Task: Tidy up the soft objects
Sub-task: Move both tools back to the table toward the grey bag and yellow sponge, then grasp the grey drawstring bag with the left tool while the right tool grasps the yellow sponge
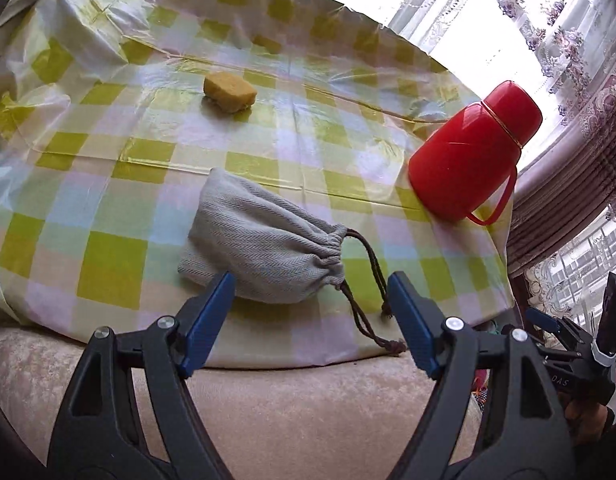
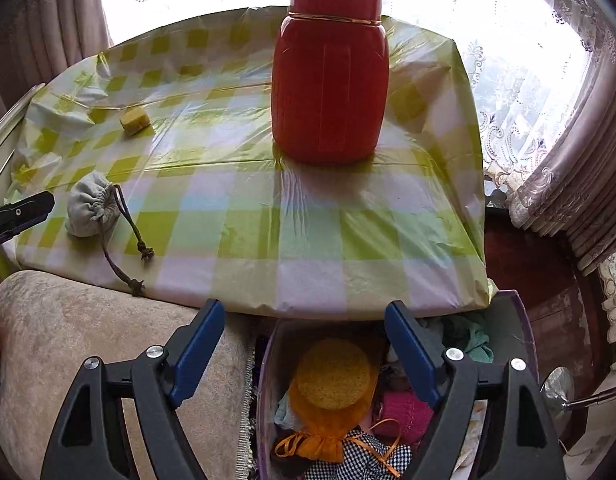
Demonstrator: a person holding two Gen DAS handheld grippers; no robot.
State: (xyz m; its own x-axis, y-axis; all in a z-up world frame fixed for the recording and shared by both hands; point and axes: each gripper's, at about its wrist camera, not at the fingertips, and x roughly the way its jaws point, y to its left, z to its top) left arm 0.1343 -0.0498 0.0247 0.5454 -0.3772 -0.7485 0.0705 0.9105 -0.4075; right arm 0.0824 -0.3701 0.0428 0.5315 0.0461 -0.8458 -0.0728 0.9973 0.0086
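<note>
Lace curtains [image 2: 520, 80] are hanging behind a surface [image 1: 267, 152] that is wearing a glossy checked cover in green, white and pale blue, with a beige cushioned seat [image 1: 287, 408] lying along its near edge.

The left tool [image 1: 310, 320] is hovering with its blue pads spread wide, gripping nothing and touching nothing. Just ahead of its fingertips a grey drawstring pouch [image 1: 263, 244] is lying on its side, its gathered mouth facing right and its brown cord [image 1: 372, 300] trailing toward the near edge. Farther ahead a yellow sponge [image 1: 229, 91] is sitting alone on the cover. Ahead and to the right a red flask [image 1: 474, 148] with a handle is standing near the corner. The right tool is showing at the far right of the left wrist view.

The right tool [image 2: 305, 344] is also standing wide apart and empty. Directly below its fingers, past the edge of the surface, a bin [image 2: 267, 364] is sitting on the floor and is holding soft things: a round yellow sponge [image 2: 334, 380] resting on an orange organza bag [image 2: 320, 432], a pink knitted piece [image 2: 408, 412], black-and-white gingham cloth [image 2: 368, 460] and a green cloth [image 2: 474, 340]. Ahead of this tool the red flask is rising upright, while the grey pouch and yellow sponge are lying well off to its left.
</note>
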